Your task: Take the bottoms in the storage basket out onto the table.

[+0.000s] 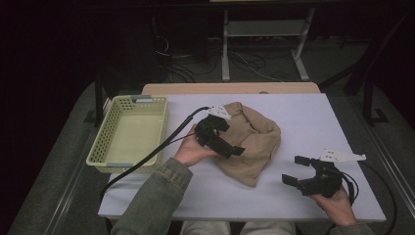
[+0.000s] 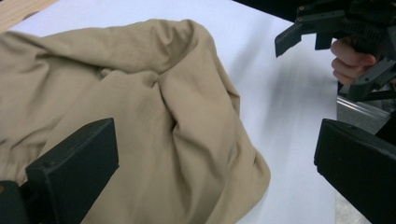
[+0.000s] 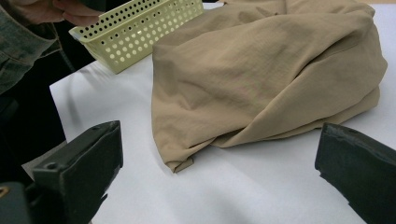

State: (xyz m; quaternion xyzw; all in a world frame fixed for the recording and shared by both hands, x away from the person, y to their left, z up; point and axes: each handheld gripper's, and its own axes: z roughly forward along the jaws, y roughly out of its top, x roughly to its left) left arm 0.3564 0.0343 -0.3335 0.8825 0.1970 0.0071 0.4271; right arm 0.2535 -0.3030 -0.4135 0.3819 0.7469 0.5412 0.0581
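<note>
A crumpled tan cloth (image 1: pixel 252 142) lies bunched in the middle of the white table (image 1: pixel 303 112). My left gripper (image 1: pixel 235 149) hovers over the cloth's left side, jaws open. In the left gripper view the cloth (image 2: pixel 154 116) spreads under the wide-apart jaws of the left gripper (image 2: pixel 215 140); I cannot tell whether they touch it. My right gripper (image 1: pixel 295 170) is held open over bare table to the right of the cloth, pointing left toward it. The right gripper view has the cloth (image 3: pixel 266 74) ahead of the right gripper (image 3: pixel 219 144), nothing between its jaws.
A pale yellow perforated basket (image 1: pixel 128 133) with nothing visible in it stands at the table's left edge, and its corner (image 3: pixel 140 28) appears in the right gripper view. Cables trail from both grippers. Beyond the table's wooden far edge (image 1: pixel 230 88) are a dark floor, wires and a metal frame (image 1: pixel 264 44).
</note>
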